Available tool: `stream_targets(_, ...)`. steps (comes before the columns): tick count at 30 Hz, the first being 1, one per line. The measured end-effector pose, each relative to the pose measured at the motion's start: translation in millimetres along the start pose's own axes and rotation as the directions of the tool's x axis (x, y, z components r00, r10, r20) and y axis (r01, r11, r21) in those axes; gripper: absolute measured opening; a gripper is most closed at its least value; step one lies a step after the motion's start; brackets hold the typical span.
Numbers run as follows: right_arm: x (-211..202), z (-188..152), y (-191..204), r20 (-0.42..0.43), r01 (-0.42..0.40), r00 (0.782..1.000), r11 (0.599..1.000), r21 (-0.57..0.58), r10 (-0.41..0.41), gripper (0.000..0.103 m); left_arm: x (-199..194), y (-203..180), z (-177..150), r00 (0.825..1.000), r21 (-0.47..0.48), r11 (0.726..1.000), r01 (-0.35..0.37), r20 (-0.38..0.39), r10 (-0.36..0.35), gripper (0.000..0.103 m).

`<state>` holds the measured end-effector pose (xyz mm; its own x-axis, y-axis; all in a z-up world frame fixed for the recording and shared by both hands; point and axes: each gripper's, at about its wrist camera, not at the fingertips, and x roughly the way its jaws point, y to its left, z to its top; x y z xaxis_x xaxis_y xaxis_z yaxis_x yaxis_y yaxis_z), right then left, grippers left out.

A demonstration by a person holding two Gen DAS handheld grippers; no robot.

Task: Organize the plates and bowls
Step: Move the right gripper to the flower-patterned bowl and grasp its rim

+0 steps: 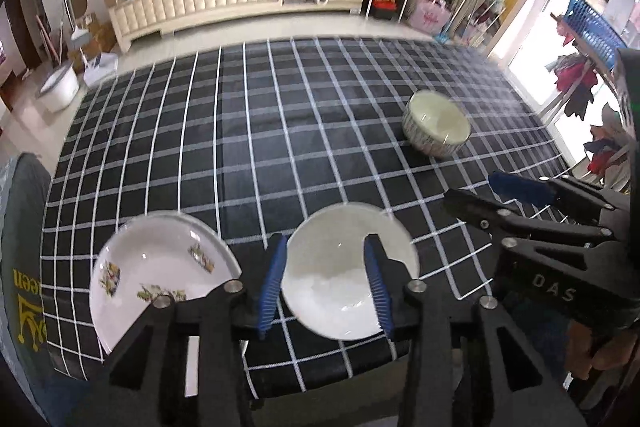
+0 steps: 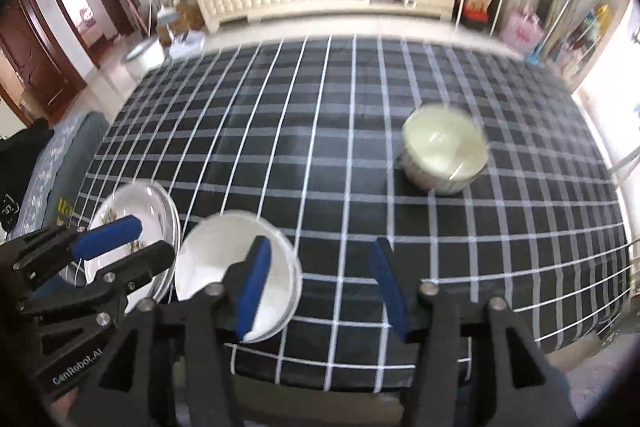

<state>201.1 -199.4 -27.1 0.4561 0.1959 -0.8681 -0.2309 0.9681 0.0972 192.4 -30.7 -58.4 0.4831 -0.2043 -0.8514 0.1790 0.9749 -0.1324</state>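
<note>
On the checked worktop (image 1: 280, 131), the flowered plate (image 1: 156, 275) sits at the near-left edge, the plain white plate (image 1: 332, 267) just beside it, and the patterned bowl (image 1: 436, 125) well apart at right. The left gripper (image 1: 326, 283) and right gripper (image 2: 318, 291) both hover with fingers spread, empty. Judged risk: pinching a rim so near the edge could tip a plate off.

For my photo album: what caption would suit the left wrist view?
Open left gripper above a plain white dish, flowered plate beside it, on a checked tablecloth.
</note>
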Motion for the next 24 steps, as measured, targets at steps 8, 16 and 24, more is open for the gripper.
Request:
stream_targets(8, -47.8, 14.0, -27.8, 0.123, 0.024, 0.992, 0.999, 0.022, -0.027, 0.07, -42.4, -37.2, 27.0, 0.989, 0.079, 0.997, 0.003, 0.146, -0.014, 0.051)
stream_targets(16, -72.5, 25.8, -56.4, 0.191, 0.054, 0.98, 0.998, 0.039, -0.06, 0.079, -47.0, -70.5, 60.1, 0.983, 0.126, 0.992, 0.018, 0.181, -0.041, 0.066)
stream_targets(24, -71.2, 44.3, -97.3, 0.204, 0.08, 0.975, 0.995, 0.064, -0.091, 0.091, -19.2, -97.0, 89.2, 0.989, 0.162, 0.986, 0.035, 0.133, -0.057, 0.076)
